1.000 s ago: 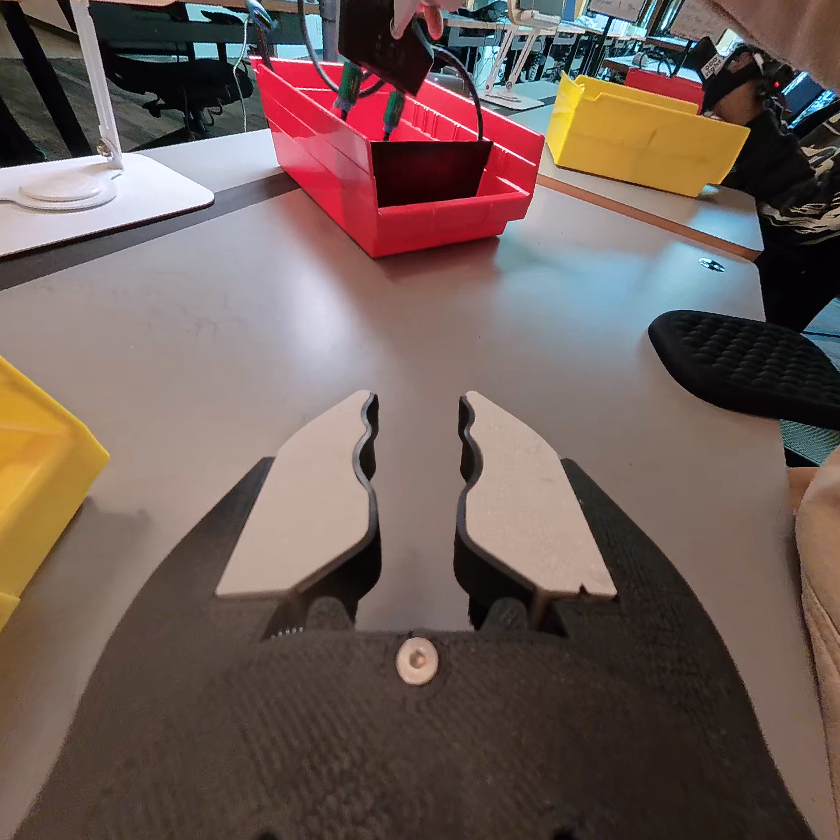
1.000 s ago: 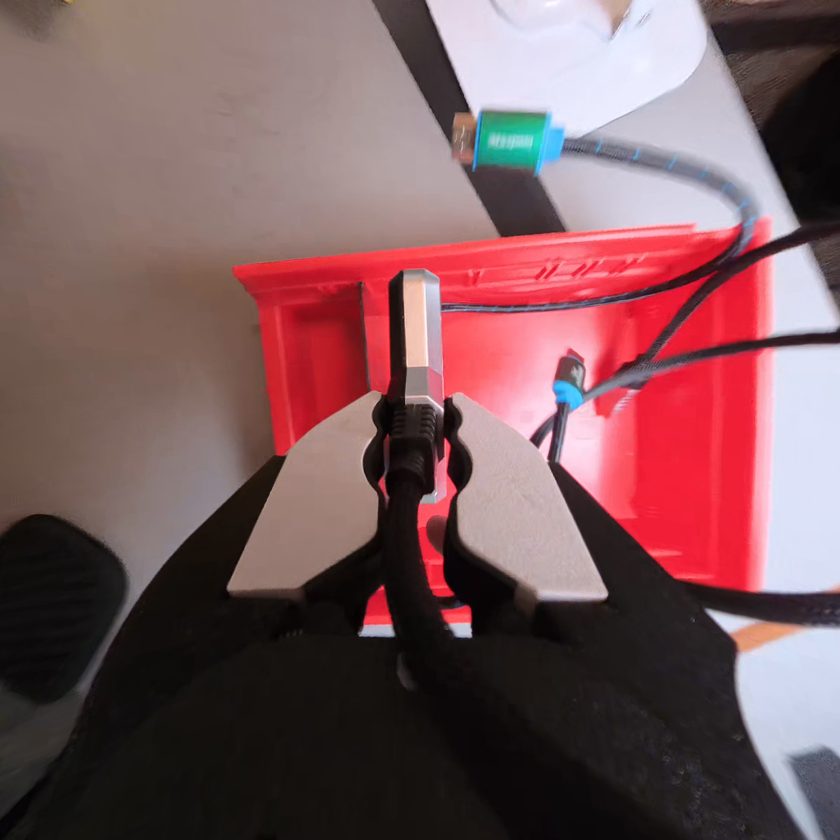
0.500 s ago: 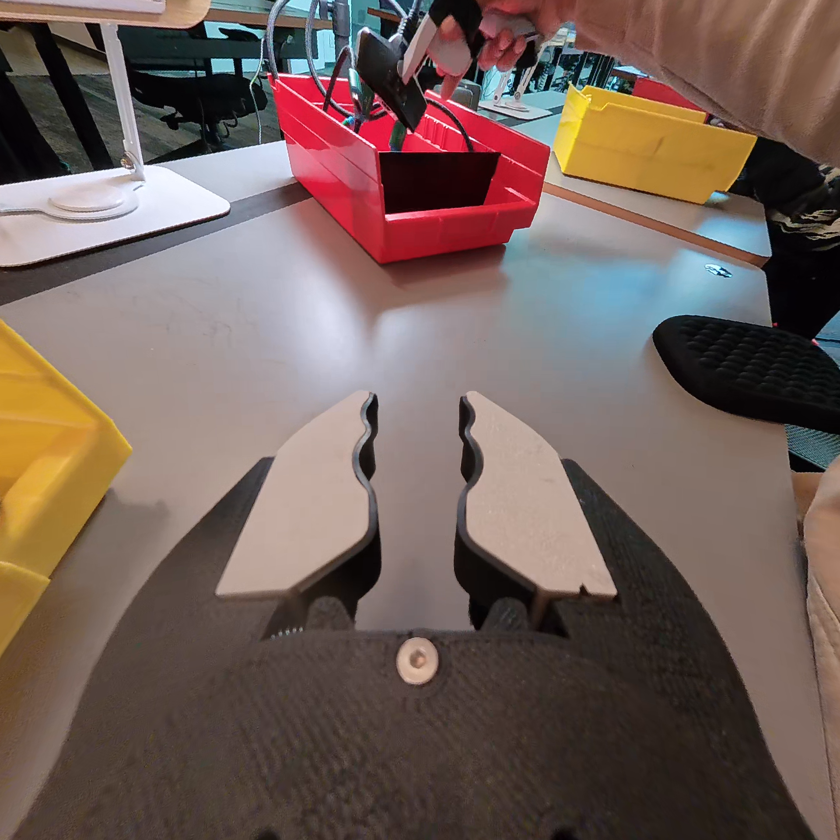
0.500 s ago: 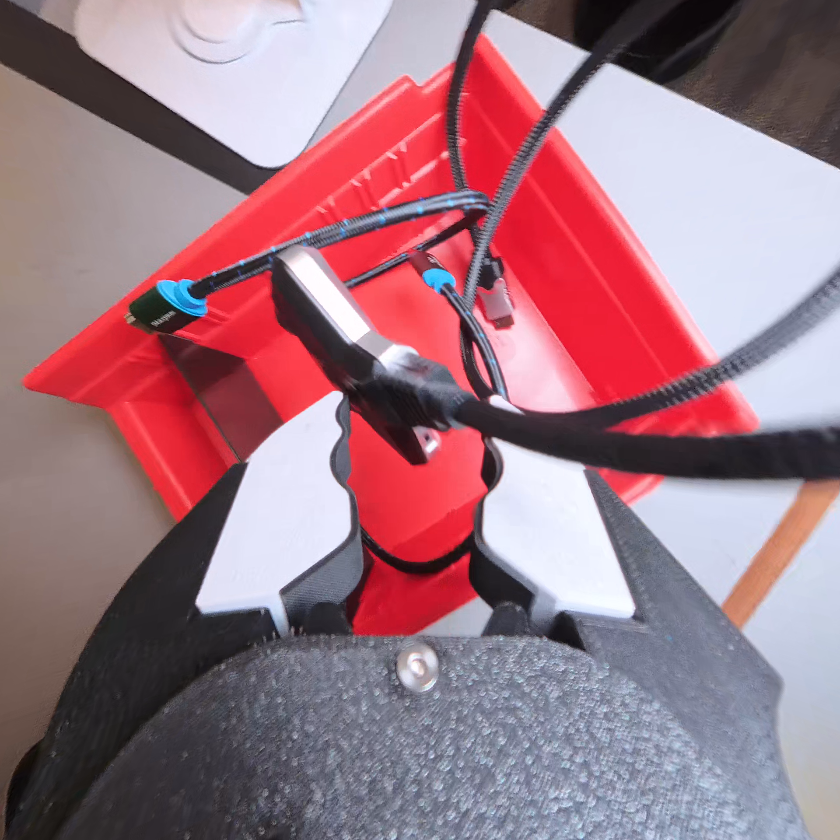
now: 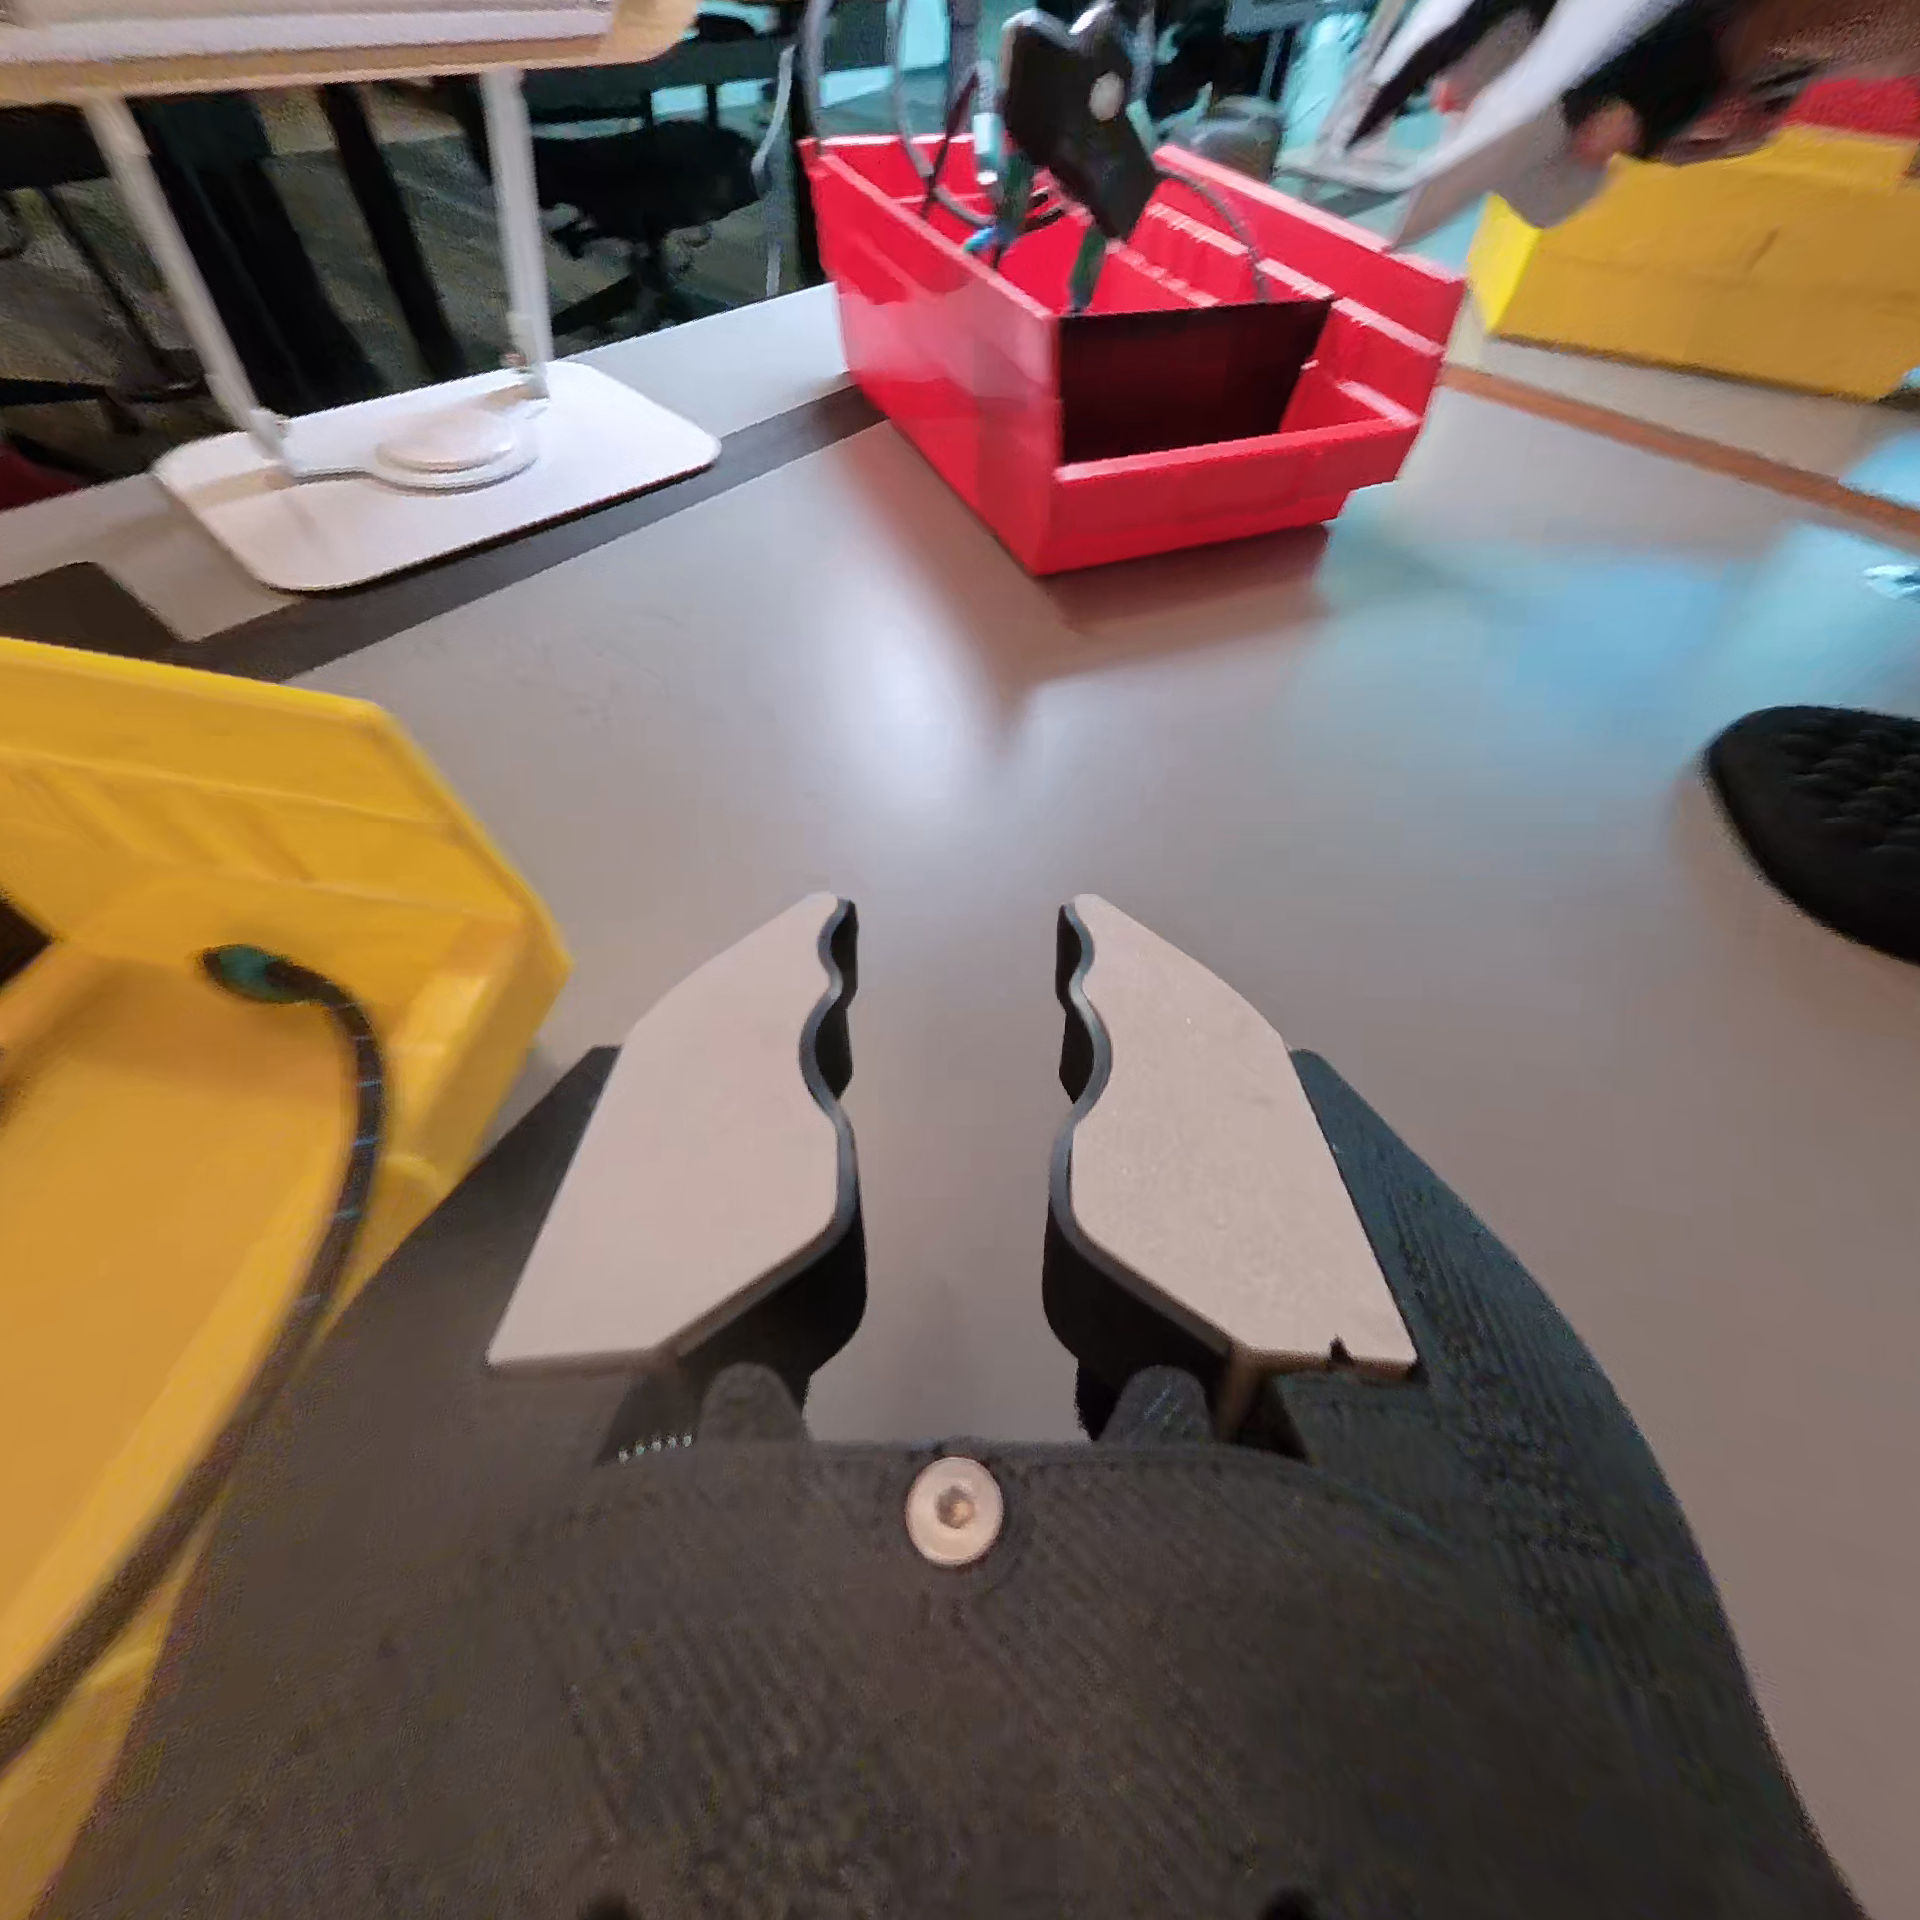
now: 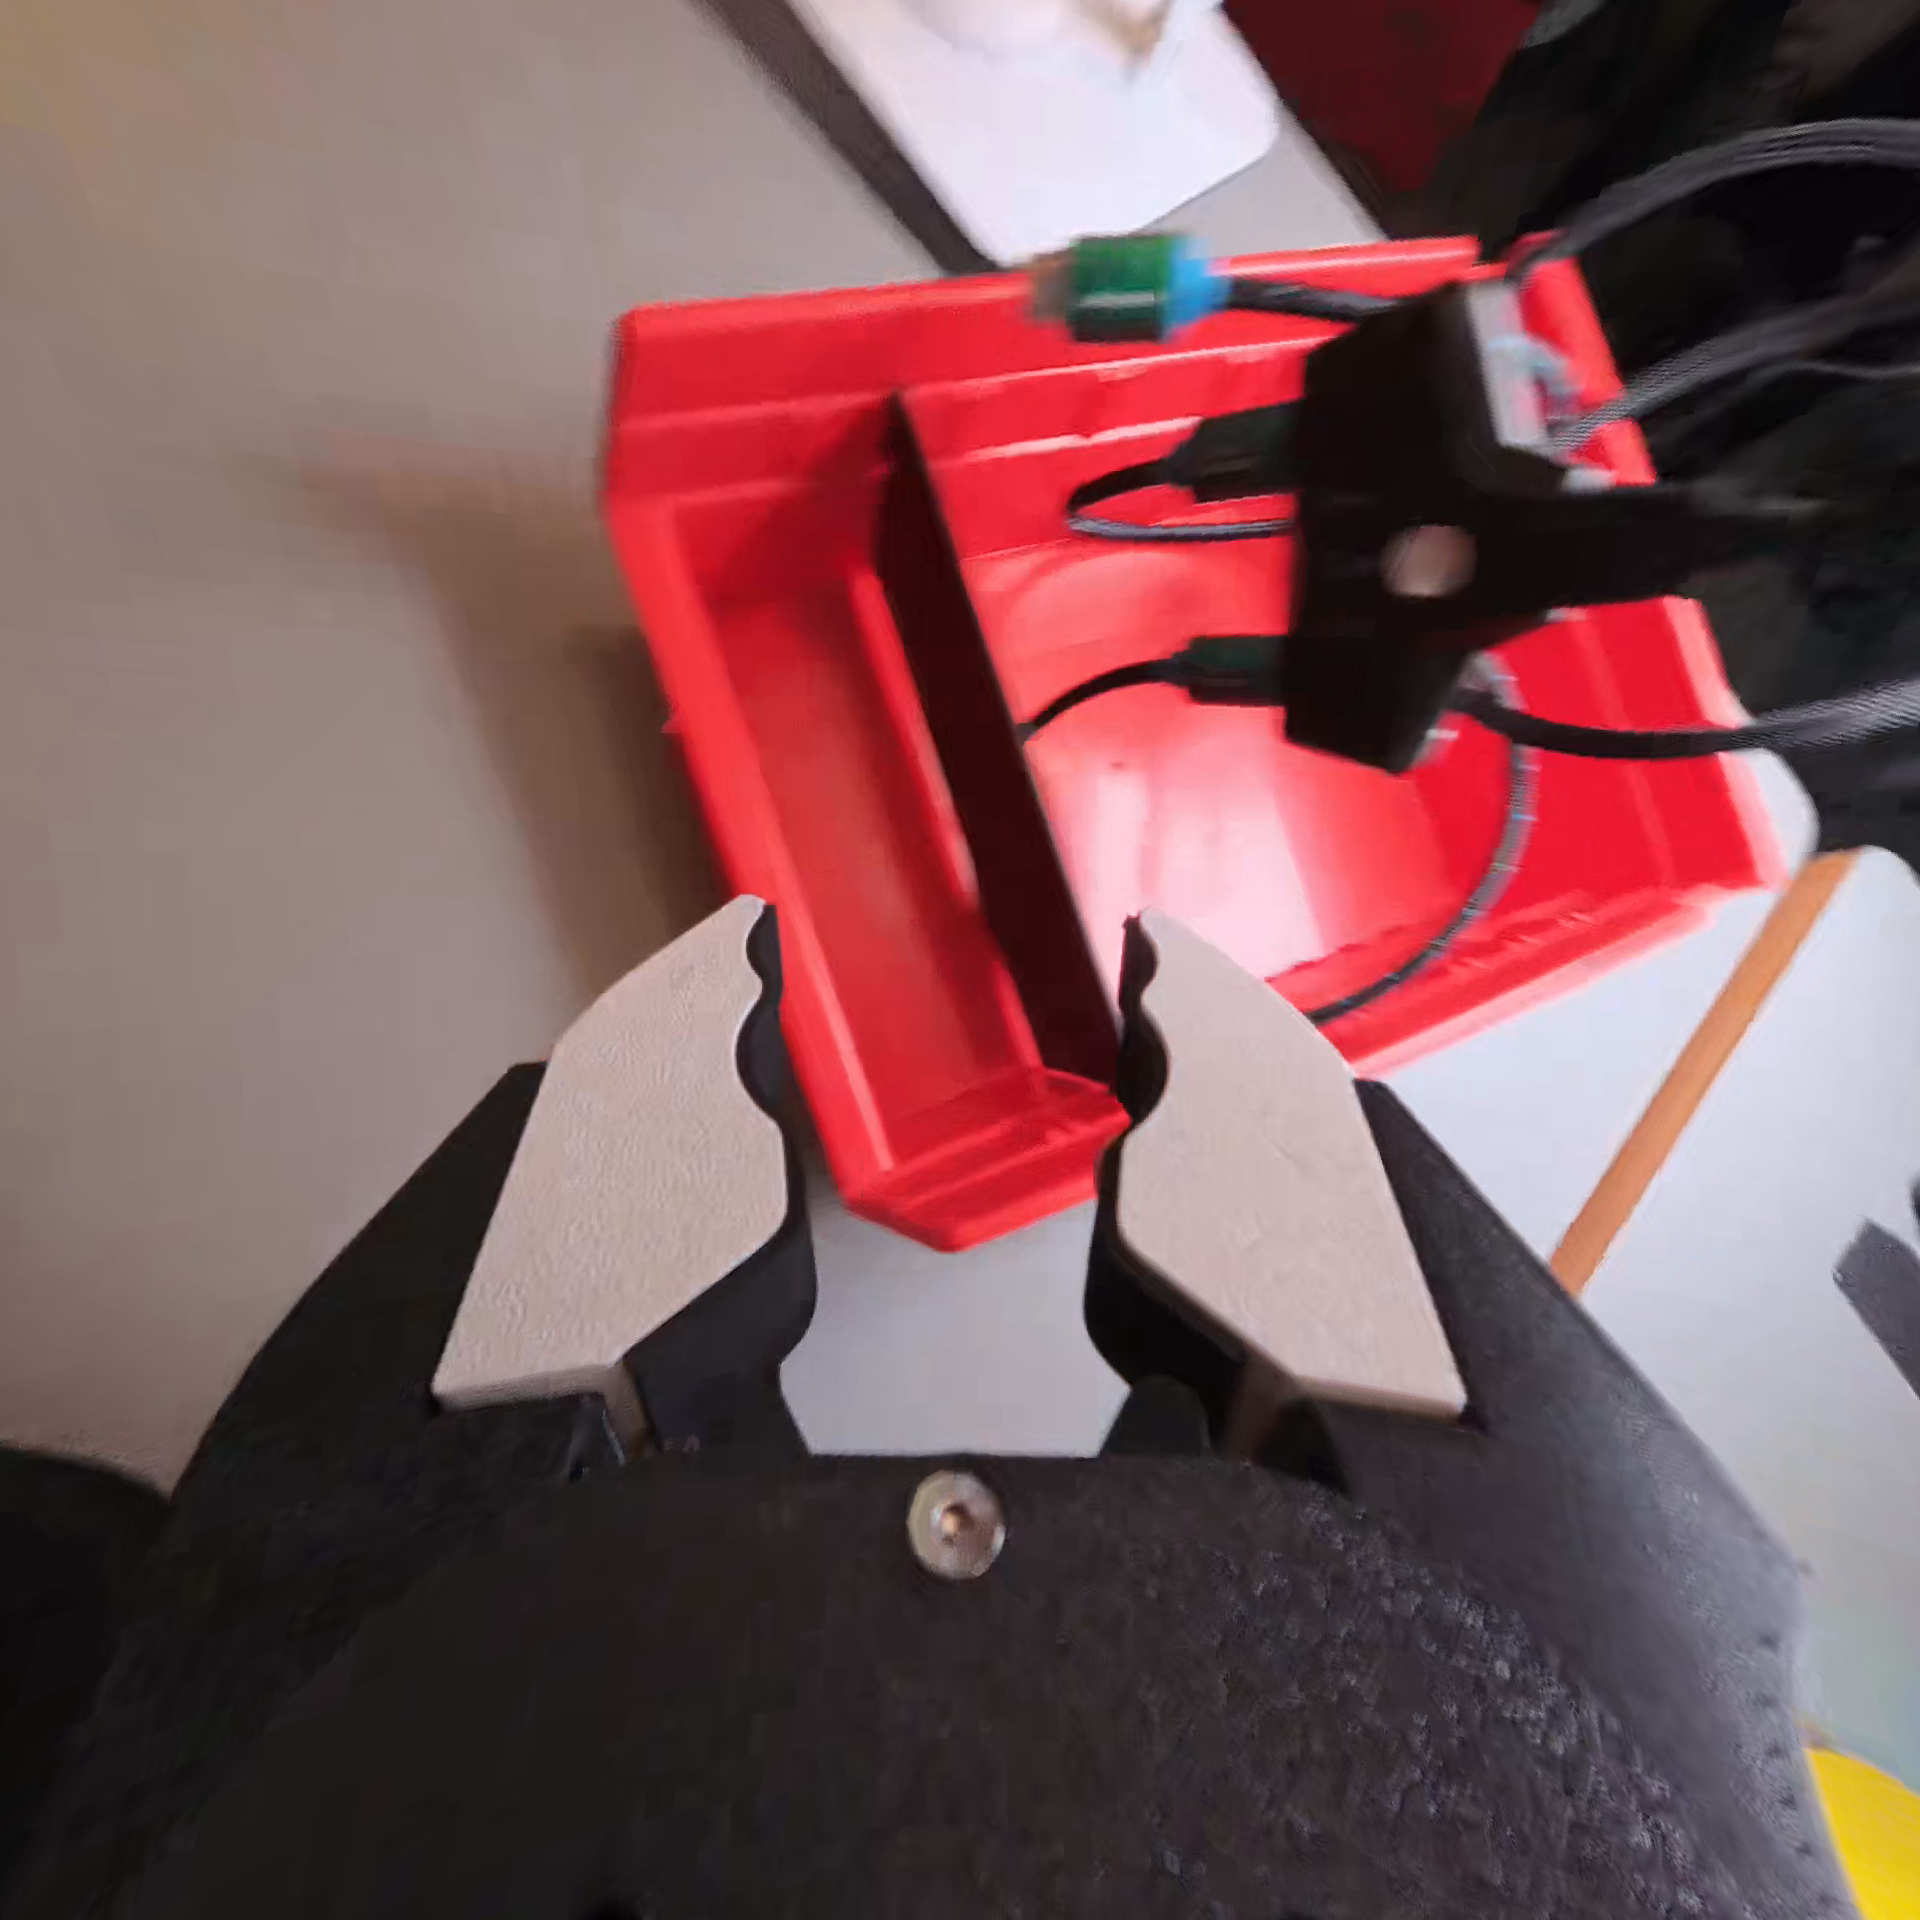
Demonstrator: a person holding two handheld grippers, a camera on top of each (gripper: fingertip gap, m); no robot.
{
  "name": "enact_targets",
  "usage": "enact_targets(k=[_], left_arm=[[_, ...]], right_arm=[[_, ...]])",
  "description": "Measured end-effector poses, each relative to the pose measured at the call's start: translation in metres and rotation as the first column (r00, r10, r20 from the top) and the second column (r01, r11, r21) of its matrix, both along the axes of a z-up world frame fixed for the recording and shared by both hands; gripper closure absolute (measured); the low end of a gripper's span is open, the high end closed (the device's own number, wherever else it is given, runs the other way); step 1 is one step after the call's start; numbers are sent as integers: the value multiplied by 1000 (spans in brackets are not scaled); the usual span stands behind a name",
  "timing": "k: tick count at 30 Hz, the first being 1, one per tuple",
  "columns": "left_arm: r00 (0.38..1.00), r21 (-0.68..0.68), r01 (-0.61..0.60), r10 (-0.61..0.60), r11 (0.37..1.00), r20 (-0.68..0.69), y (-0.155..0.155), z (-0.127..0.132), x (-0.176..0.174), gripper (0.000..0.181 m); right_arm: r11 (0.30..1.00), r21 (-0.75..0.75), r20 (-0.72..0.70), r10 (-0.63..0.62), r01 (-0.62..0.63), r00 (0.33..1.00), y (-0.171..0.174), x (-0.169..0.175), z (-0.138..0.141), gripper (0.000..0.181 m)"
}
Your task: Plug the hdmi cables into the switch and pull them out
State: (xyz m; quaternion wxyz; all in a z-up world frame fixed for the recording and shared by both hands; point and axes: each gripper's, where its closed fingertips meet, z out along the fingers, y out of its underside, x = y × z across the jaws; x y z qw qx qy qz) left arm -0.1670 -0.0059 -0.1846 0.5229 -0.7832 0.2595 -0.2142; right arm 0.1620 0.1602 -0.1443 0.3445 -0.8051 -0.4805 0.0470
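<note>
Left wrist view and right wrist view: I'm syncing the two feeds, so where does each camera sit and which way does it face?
Left wrist view: low over the grey table, facing forward toward the red bin; its own open, empty left tongs show.
Right wrist view: above the red bin, looking down; open, empty right tongs show.
Shared: the bin, black HDMI switch with cables, white lamp base.

A red bin (image 5: 1049, 416) with a dark divider (image 5: 1174, 379) stands on the grey counter (image 5: 1143, 727). To its left sits a white lamp base (image 5: 447, 468). A yellow bin (image 5: 260, 831) lies nearer, another yellow bin (image 5: 1704, 270) farther off, and a black padded armrest (image 5: 1839, 821) at the right edge.
</note>
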Motion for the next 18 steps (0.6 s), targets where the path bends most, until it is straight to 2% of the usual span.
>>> enact_targets(k=[2,4,7,10,13,15,18], left_arm=[[995,-4,-57,56,998,-86,9,3,-24,140],[975,-19,-116,110,993,-191,15,4,-51,137],[929,-83,-189,151,978,-338,18,-7,-90,132],[886,-142,-230,147,963,-439,14,-26,-113,130],[836,-144,-255,143,956,-529,10,-41,-127,128],[801,-113,-273,160,955,-577,10,-43,-135,129],[798,-91,-281,180,955,-576,12,-44,-139,130]], right_arm=[[996,-40,85,82,-79,993,-22,-20,-26,120],[990,-47,187,136,-129,973,-30,-32,-50,119],[984,-71,294,180,-166,939,-28,-43,-84,119],[980,-76,371,199,-184,907,-16,-51,-108,120],[975,-78,402,220,-206,889,-7,-60,-123,132],[970,-15,446,224,-242,867,3,-61,-121,153],[948,-14,427,294,-319,855,-1,-67,-121,153]])
